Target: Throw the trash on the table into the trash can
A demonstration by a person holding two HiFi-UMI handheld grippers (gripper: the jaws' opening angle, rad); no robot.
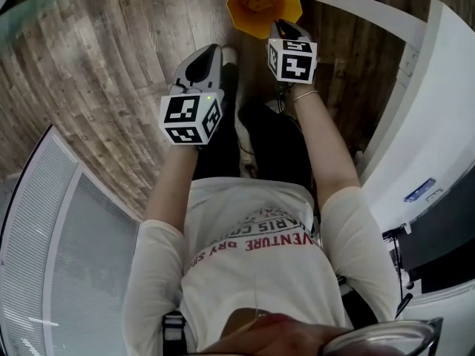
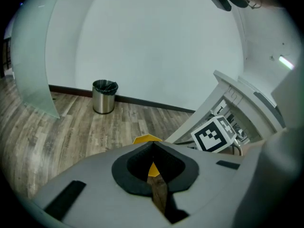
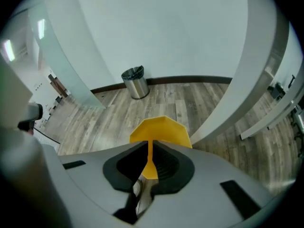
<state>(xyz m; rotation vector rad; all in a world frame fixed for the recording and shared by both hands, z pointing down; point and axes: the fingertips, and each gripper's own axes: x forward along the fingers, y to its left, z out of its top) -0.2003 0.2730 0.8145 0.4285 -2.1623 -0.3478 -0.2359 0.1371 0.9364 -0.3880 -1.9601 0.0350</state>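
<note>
A yellow-orange eight-sided trash can [image 1: 263, 4] stands on the wooden floor ahead of the person's feet. My right gripper [image 1: 282, 28] hangs over its near rim and points down at it. In the right gripper view the can [image 3: 161, 129] fills the space past the right gripper [image 3: 150, 144], whose jaws stand a thin slit apart with nothing between them. My left gripper [image 1: 210, 52] hangs to the left of the can, apart from it. In the left gripper view the left gripper [image 2: 153, 145] has its tips together and is empty, with the can [image 2: 146, 138] just past them.
A white curved desk [image 1: 445, 117] runs along the right side. A frosted glass partition [image 1: 59, 236] stands at the left. A silver waste bin [image 2: 104, 96] with a black liner stands by the far wall, also seen as the silver bin [image 3: 135, 82].
</note>
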